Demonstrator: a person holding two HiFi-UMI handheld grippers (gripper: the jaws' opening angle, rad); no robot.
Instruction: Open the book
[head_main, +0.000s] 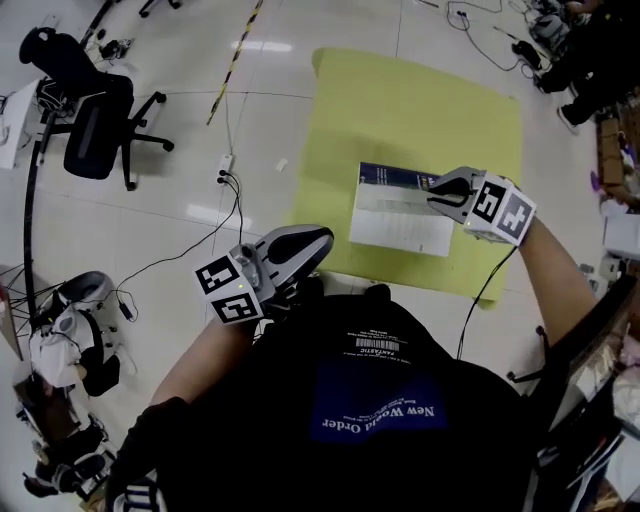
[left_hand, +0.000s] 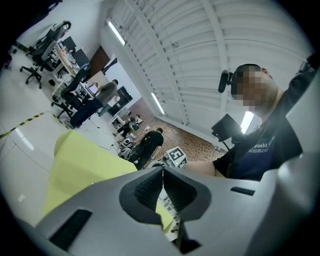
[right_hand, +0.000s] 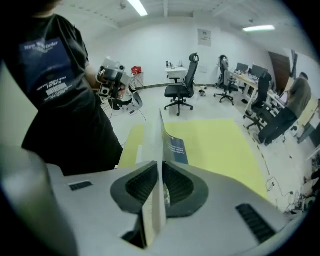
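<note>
A book (head_main: 398, 207) with a blue cover lies on a yellow mat (head_main: 430, 110) on the floor. My right gripper (head_main: 437, 197) is at the book's right edge, shut on the cover and a sheaf of pages. In the right gripper view the gripped part of the book (right_hand: 164, 142) stands on edge between the jaws of the right gripper (right_hand: 161, 172), lifted off the yellow mat (right_hand: 225, 145). My left gripper (head_main: 322, 240) hangs close to the person's body at the mat's near left, away from the book. In its own view the left gripper (left_hand: 162, 175) is shut with nothing in it.
A black office chair (head_main: 95, 110) stands at the far left. A cable and power strip (head_main: 226, 168) lie on the white floor left of the mat. More equipment (head_main: 65, 335) sits at the left edge. Desks and chairs (right_hand: 182, 87) fill the room's far side.
</note>
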